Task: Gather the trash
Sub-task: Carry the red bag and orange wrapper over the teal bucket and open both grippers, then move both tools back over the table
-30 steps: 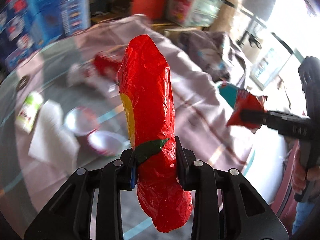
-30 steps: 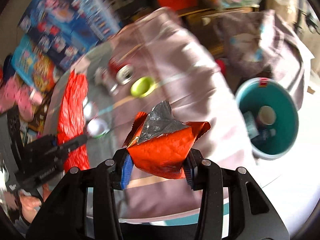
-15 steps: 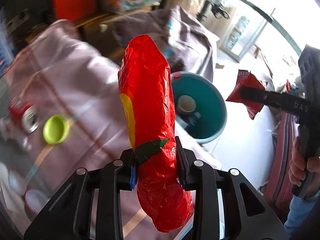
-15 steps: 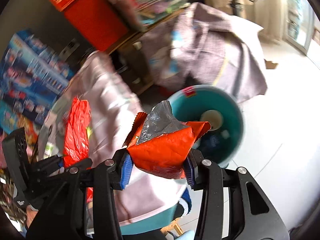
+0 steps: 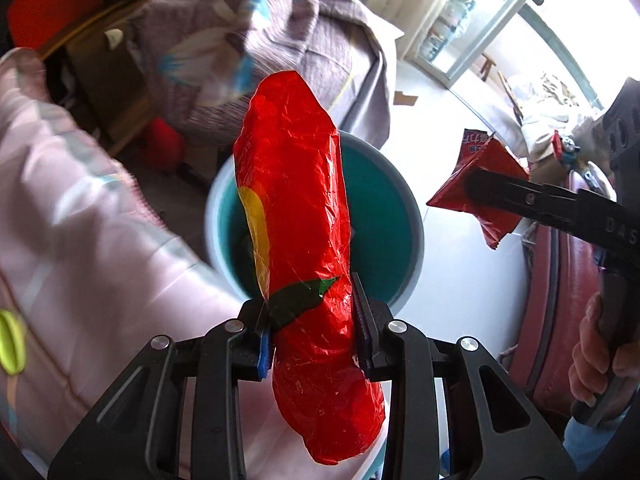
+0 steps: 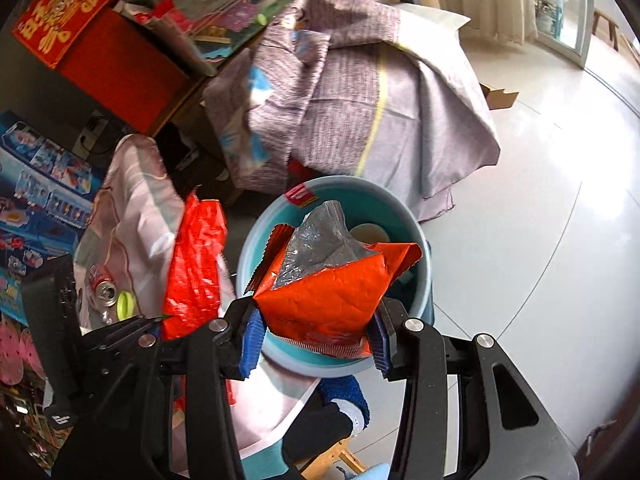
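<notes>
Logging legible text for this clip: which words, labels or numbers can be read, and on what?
"DAS": on the black arm of the right gripper, left wrist view; cut off at the frame edge.
Yellow characters on the red box: too distorted to read.
Print on the orange foil snack wrapper: too small.
Blue toy boxes: blurred.
</notes>
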`<action>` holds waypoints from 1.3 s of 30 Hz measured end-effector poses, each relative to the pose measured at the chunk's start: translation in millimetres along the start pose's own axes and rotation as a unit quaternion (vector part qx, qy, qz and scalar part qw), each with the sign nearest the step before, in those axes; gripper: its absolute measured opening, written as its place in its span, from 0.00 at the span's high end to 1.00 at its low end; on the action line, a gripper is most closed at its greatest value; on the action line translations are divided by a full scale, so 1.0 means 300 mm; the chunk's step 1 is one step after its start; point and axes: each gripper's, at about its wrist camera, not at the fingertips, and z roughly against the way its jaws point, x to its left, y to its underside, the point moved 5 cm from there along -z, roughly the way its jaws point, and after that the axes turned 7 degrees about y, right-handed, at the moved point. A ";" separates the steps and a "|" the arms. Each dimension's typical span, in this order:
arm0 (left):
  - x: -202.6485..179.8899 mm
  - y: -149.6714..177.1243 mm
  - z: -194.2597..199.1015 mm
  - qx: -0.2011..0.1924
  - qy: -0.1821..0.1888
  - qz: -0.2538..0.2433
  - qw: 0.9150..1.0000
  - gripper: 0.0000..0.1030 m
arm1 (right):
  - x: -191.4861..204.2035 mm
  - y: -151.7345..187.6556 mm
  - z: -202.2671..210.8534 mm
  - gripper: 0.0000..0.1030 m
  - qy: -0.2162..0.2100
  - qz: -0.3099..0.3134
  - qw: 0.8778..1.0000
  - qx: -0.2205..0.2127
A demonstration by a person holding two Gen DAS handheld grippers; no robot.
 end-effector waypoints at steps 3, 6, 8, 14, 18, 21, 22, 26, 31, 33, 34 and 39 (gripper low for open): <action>-0.009 -0.027 -0.058 0.010 0.007 0.000 1.000 0.66 | -0.020 -0.018 -0.010 0.59 0.006 -0.006 1.000 0.002; -0.013 -0.055 -0.114 0.019 0.014 -0.003 1.000 0.57 | -0.043 -0.036 -0.022 0.59 0.015 -0.012 1.000 0.004; -0.010 -0.067 -0.133 0.017 0.013 -0.003 1.000 0.41 | -0.052 -0.046 -0.032 0.59 0.020 -0.015 1.000 0.006; 0.020 -0.078 -0.131 0.006 -0.005 -0.001 1.000 0.14 | -0.045 -0.066 -0.063 0.58 0.022 -0.013 1.000 0.014; 0.035 -0.070 -0.102 -0.003 0.001 0.003 1.000 0.09 | -0.023 -0.068 -0.090 0.58 0.022 -0.005 1.000 0.021; 0.033 -0.070 -0.099 -0.008 -0.001 -0.002 1.000 0.08 | -0.014 -0.068 -0.099 0.58 0.022 -0.003 1.000 0.023; 0.031 -0.075 -0.105 -0.008 -0.004 -0.002 1.000 0.08 | -0.013 -0.068 -0.102 0.58 0.021 -0.004 0.999 0.024; 0.031 -0.064 -0.078 -0.009 -0.002 -0.002 1.000 0.08 | 0.003 -0.059 -0.118 0.57 0.018 0.003 0.999 0.034; 0.036 -0.033 -0.001 -0.026 -0.004 -0.002 1.000 0.08 | 0.053 -0.046 -0.161 0.53 0.009 0.016 0.998 0.054; 0.047 -0.016 0.030 -0.033 -0.008 0.001 0.999 0.08 | 0.087 -0.038 -0.176 0.42 0.002 0.026 0.998 0.062; 0.055 -0.004 0.044 -0.036 -0.010 0.003 0.999 0.07 | 0.097 -0.036 -0.179 0.39 0.002 0.028 0.998 0.063; 0.091 0.039 0.089 -0.041 -0.021 0.020 0.999 0.07 | 0.130 -0.033 -0.179 0.26 0.006 0.029 0.997 0.066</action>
